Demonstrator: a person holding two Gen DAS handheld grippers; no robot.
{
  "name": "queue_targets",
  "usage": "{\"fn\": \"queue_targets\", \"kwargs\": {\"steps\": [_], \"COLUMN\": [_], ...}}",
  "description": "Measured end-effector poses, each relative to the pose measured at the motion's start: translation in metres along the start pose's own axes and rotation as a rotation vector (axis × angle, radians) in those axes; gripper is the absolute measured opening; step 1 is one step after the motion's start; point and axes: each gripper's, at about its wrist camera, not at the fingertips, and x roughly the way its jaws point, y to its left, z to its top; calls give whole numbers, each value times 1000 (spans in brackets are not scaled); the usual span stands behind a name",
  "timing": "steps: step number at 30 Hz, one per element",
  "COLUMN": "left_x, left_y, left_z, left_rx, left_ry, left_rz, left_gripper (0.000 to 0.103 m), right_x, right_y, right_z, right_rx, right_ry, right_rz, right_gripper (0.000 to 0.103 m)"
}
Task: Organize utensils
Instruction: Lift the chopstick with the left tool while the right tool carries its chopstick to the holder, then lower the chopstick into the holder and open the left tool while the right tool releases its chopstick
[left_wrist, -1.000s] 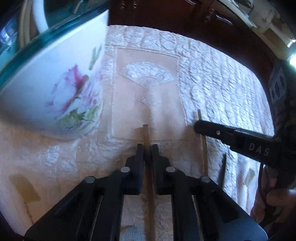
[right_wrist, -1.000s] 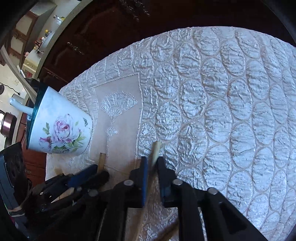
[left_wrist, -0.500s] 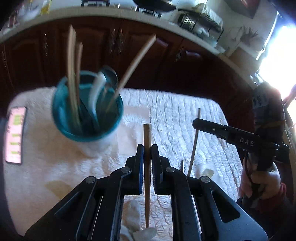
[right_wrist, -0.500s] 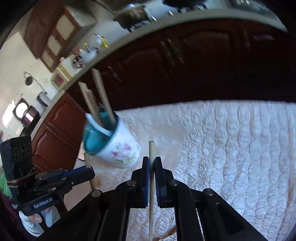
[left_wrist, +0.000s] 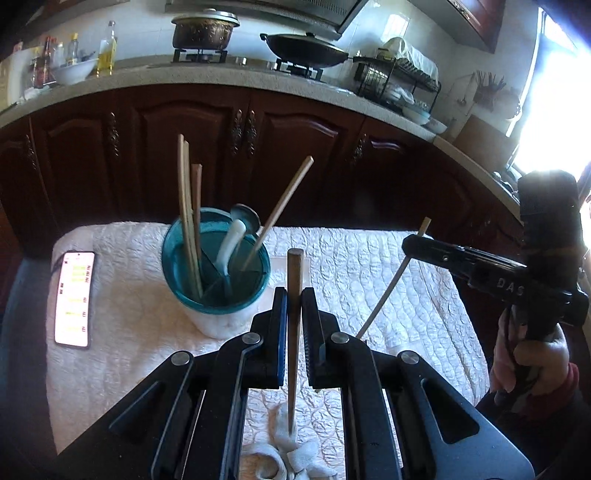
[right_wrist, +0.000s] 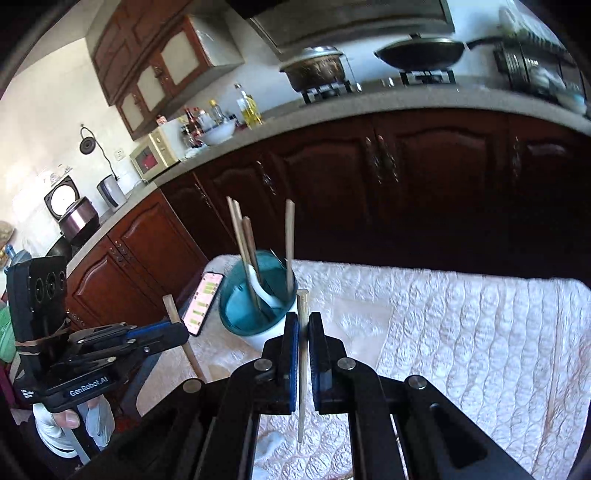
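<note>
Left gripper fingers are pinched narrow on a darker wooden chopstick, gripped near its top end, so most of the stick hangs below the fingers, tip over a crumpled white cloth at bottom centre of the left wrist view. Right gripper is the same story: fingers clamped on a pale chopstick, a short stub above, the long part below. Each gripper shows in the other's view too (right one at mid-right of the left view, left one at lower left of the right view), both clear of the worktop, which has a white quilted cover. Step in hand, as I read it: drop both sticks into the cup. To do it well: get each lower tip above the rim first, go one at a time so the grippers don't clash, bring the stick near vertical, aim for a free gap, and only release once the tip is well inside. The cup sits centre-left in the left view, teal inside, white outside, already holding several upright chopsticks, a white spoon and what looks like a metal ladle or spoon (partly hidden). A lit phone lies flat left of the cup, apart from it.
</note>
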Motion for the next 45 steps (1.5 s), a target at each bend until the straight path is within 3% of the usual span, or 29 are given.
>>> {"fn": "queue_targets", "kwargs": {"steps": [9,18,24,30,39,45], "left_x": [-22,-56,-76,-78,-37,-7], "left_y": [9,27,39,52,73,77], "left_z": [11,39,65,80,77,64], "left_rx": [-15,-72,-102,-105,-102,-85], "left_ry": [-47,-104,-191,-265,-238,-187], "left_rz": [10,-47,-7,103,214,250], "left_gripper": [6,6,6,6,6,6], "right_x": [-18,-37,-50,-41,13,49], "right_y": [20,26,38,56,64,55], "right_z": [17,41,71,99,114,104], "right_rx": [-41,-45,-53,-88,-119,-109], "right_ry": [-47,-85,-173,-259,-272,-221], "right_rz": [10,70,73,19,-69,-81], "right_gripper": [5,5,5,5,5,5]}}
